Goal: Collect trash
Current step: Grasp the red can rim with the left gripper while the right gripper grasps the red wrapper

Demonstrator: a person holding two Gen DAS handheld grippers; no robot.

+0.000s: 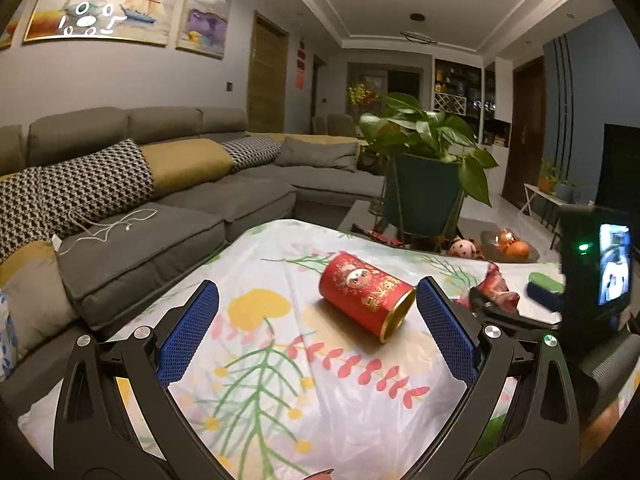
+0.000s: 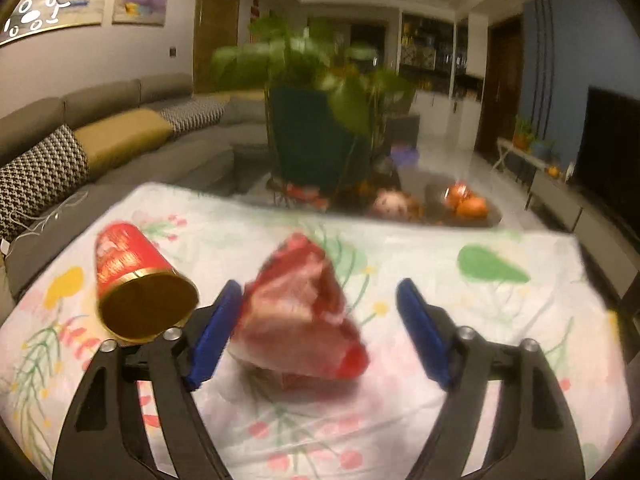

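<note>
A red can with a gold rim (image 1: 366,294) lies on its side on the flowered cloth (image 1: 260,380), just ahead of my open left gripper (image 1: 318,300), nearer its right finger. It also shows in the right wrist view (image 2: 136,280), left of the right gripper. A crumpled red wrapper (image 2: 300,312) lies between the open fingers of my right gripper (image 2: 320,304), close to the left finger; the view is blurred. In the left wrist view the wrapper (image 1: 496,290) and the right gripper's body (image 1: 596,264) are at the right.
A grey sofa (image 1: 160,216) with cushions runs along the left. A potted plant in a dark green pot (image 1: 424,196) stands beyond the cloth. A dish of oranges (image 1: 510,250) and a small pig toy (image 1: 464,247) are behind. A green and blue object (image 1: 546,288) lies far right.
</note>
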